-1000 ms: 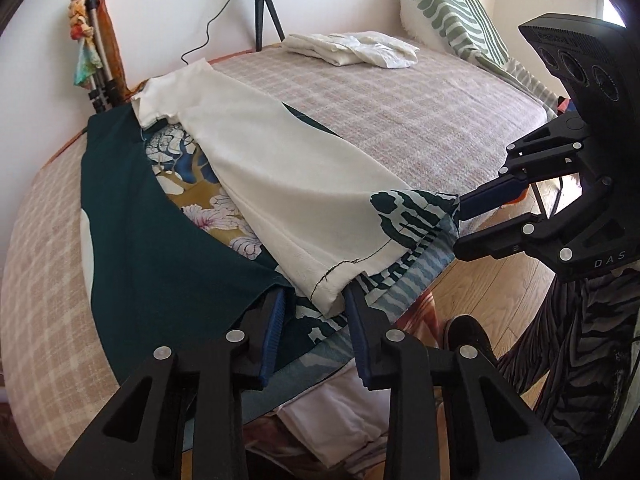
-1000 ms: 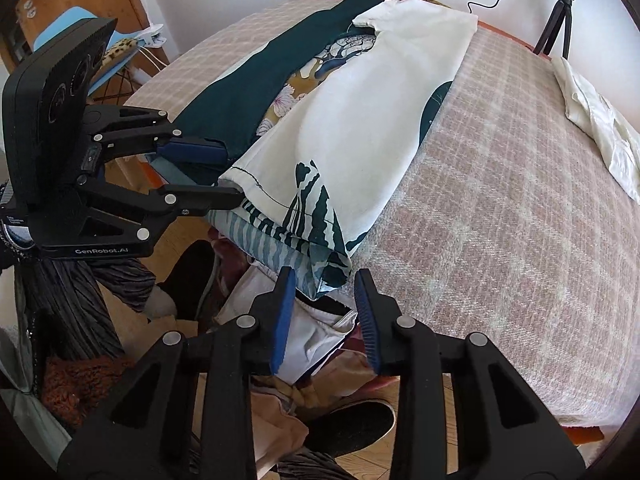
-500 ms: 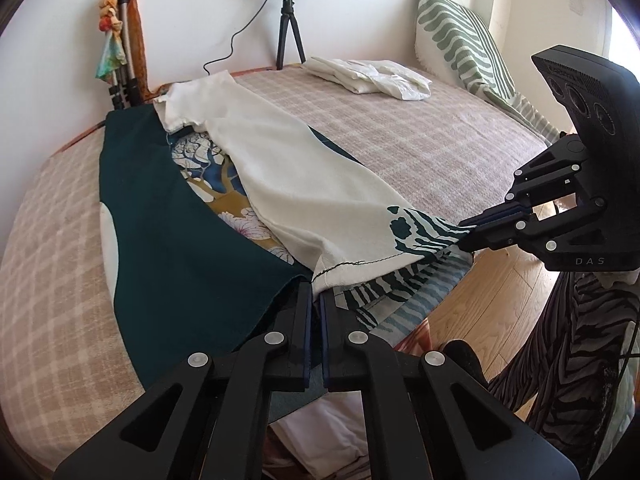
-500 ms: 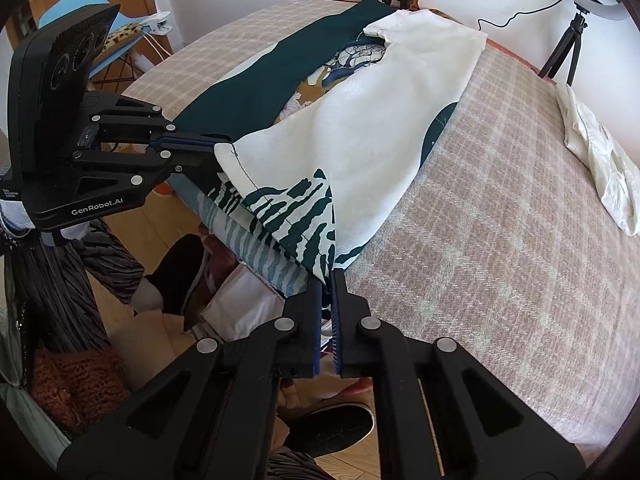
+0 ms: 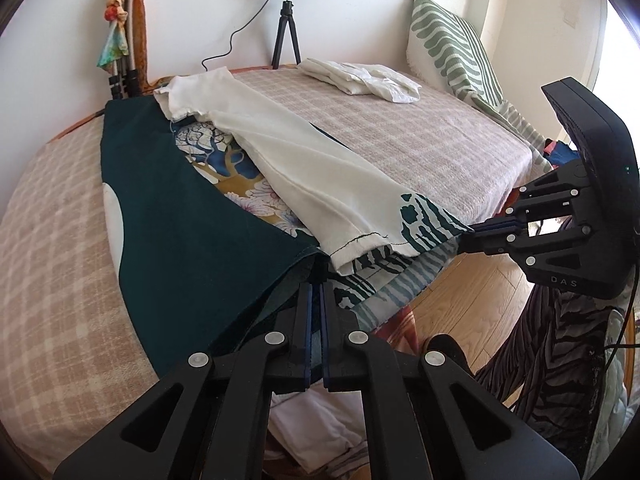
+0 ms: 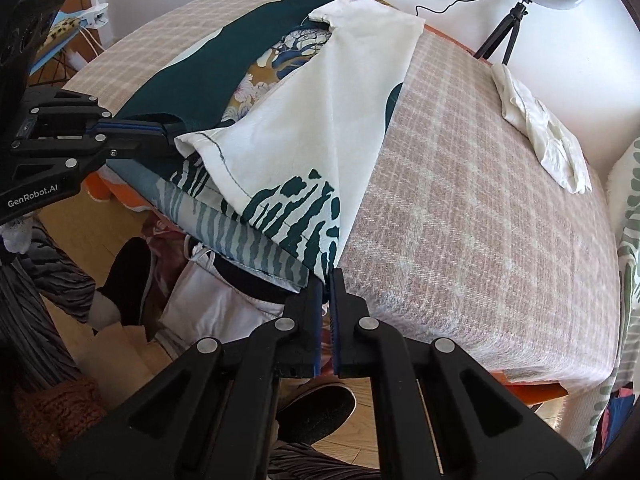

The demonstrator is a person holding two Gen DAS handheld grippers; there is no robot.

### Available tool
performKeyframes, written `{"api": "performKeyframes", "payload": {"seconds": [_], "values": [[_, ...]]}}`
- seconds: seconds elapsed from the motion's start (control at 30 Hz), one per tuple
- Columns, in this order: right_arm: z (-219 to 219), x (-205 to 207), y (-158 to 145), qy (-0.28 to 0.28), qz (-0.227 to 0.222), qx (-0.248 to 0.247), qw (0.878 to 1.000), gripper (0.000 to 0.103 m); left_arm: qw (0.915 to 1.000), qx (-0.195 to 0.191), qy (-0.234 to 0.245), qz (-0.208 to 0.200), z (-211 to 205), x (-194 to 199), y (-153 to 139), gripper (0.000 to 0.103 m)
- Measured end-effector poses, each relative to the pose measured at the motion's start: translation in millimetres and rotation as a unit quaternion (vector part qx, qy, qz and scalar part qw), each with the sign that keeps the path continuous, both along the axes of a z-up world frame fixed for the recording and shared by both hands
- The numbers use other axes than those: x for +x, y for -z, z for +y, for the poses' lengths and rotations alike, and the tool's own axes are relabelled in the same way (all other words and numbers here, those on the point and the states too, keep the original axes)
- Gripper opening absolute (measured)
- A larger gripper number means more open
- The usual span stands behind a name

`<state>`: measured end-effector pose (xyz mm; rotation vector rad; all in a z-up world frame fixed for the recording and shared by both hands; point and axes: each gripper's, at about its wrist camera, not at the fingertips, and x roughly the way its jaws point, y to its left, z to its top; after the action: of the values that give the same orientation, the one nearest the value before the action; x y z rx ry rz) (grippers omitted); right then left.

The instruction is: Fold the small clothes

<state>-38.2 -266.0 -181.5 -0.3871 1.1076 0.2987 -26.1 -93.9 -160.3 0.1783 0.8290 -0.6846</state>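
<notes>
A shirt (image 5: 168, 208) lies long on the bed (image 5: 420, 148), with its bottom edge at the near side where the bed ends. It is dark green on the left, has blue and gold flowers in the middle, and shows its white inside on the right, where one side is folded over. At the left, the left gripper (image 5: 315, 292) is squeezed nearly shut, and it pinches the green bottom corner of the shirt. In the right wrist view that same gripper (image 6: 170, 136) holds the corner just beside the white hem. Moving right, the striped bottom of the shirt hangs a little over the bed edge. At its right corner, the right gripper (image 6: 327, 280) is also squeezed nearly shut, and it pinches the striped cloth. I think the shirt is light, thin and floppy, so it will bend and sag wherever nothing holds it up. It does not look slippery or easy to break. The two bottom corners look like good places to hold, because the hem there is thicker and the cloth stays stretched between the two grippers. If the grip is loose, I think a corner could slide out and the fold could fall open. Far to the right, a white cloth (image 6: 540, 124) sits bunched near the pillow (image 5: 452, 52).
</notes>
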Motion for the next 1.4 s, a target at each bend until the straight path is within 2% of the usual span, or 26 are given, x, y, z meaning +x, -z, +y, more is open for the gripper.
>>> {"api": "performKeyframes", "payload": {"seconds": [0.03,0.1,0.13,0.2,0.23,0.27,0.3,0.37,0.43,0.53,0.57,0.63,0.67,0.7,0.77,0.8,0.83,0.87,0.9,1.07,1.17,1.23,1.27,1.3,1.4], "values": [[0,-7,0,-0.009,0.007,0.005,1.0,0.003,1.0,0.001,0.002,-0.005,5,-6,-3,0.005],[-3,-18,-3,-0.027,0.005,-0.001,1.0,0.004,0.9999,-0.003,-0.005,-0.013,20,-16,-9,0.023],[-7,-21,-5,-0.034,0.013,0.005,0.999,0.004,0.9998,-0.007,-0.012,-0.016,28,-18,-12,0.027],[-20,-20,-11,-0.021,0.026,0.042,0.999,0.008,0.9989,-0.013,-0.042,-0.014,46,-19,-15,0.043],[-28,-16,-14,-0.006,0.029,0.067,0.997,0.012,0.9981,-0.023,-0.056,-0.007,56,-17,-15,0.044],[-38,-11,-17,0.008,0.033,0.1,0.994,0.02,0.997,-0.037,-0.067,0.003,64,-14,-15,0.044],[-48,-5,-19,0.024,0.038,0.139,0.989,0.034,0.9956,-0.048,-0.08,0.014,72,-10,-14,0.044],[-65,8,-20,0.053,0.051,0.211,0.975,0.052,0.9915,-0.065,-0.106,0.038,84,0,-8,0.044],[-74,20,-17,0.075,0.062,0.25,0.963,0.052,0.9874,-0.065,-0.129,0.065,90,11,2,0.044],[-75,33,-4,0.085,0.087,0.261,0.958,0.052,0.9844,-0.055,-0.137,0.096,88,22,19,0.044],[-74,37,2,0.087,0.099,0.266,0.955,0.052,0.9846,-0.055,-0.136,0.096,87,22,21,0.043],[-73,40,11,0.092,0.116,0.284,0.947,0.052,0.9882,-0.038,-0.126,0.078,81,17,19,0.032],[-73,40,11,0.092,0.117,0.29,0.946,0.052,0.9898,-0.026,-0.12,0.071,78,15,18,0.011],[-71,41,11,0.089,0.122,0.295,0.944,0.052,0.9912,-0.014,-0.116,0.062,75,12,18,0.006],[-68,42,12,0.089,0.125,0.295,0.943,0.049,0.9932,0.004,-0.106,0.049,73,7,17,0.002],[-65,41,11,0.084,0.123,0.287,0.946,0.039,0.9936,0.007,-0.104,0.043,74,4,15,0.002],[-63,40,12,0.079,0.123,0.275,0.95,0.032,0.9942,0.01,-0.1,0.038,75,0,13,0.002],[-60,40,12,0.074,0.124,0.269,0.952,0.02,0.9948,0.011,-0.095,0.035,77,-6,11,0.002],[-59,41,13,0.07,0.126,0.268,0.953,0.018,0.9949,0.01,-0.093,0.038,79,-11,10,0.002],[-58,46,13,0.064,0.123,0.268,0.953,0.018,0.9953,0.017,-0.084,0.044,88,-23,8,0.002],[-63,47,14,0.069,0.137,0.278,0.948,0.02,0.9947,0.023,-0.093,0.039,93,-23,7,0.002],[-65,46,14,0.07,0.144,0.277,0.947,0.024,0.995,0.02,-0.09,0.039,93,-21,7,0.014],[-68,45,14,0.072,0.144,0.277,0.947,0.03,0.9952,0.021,-0.091,0.029,92,-21,7,0.029],[-70,44,14,0.074,0.142,0.278,0.947,0.036,0.996,0.023,-0.084,0.018,89,-21,8,0.036],[-72,44,17,0.076,0.147,0.284,0.944,0.037,0.9976,0.041,-0.055,0.012,77,-14,14,0.036]]}}
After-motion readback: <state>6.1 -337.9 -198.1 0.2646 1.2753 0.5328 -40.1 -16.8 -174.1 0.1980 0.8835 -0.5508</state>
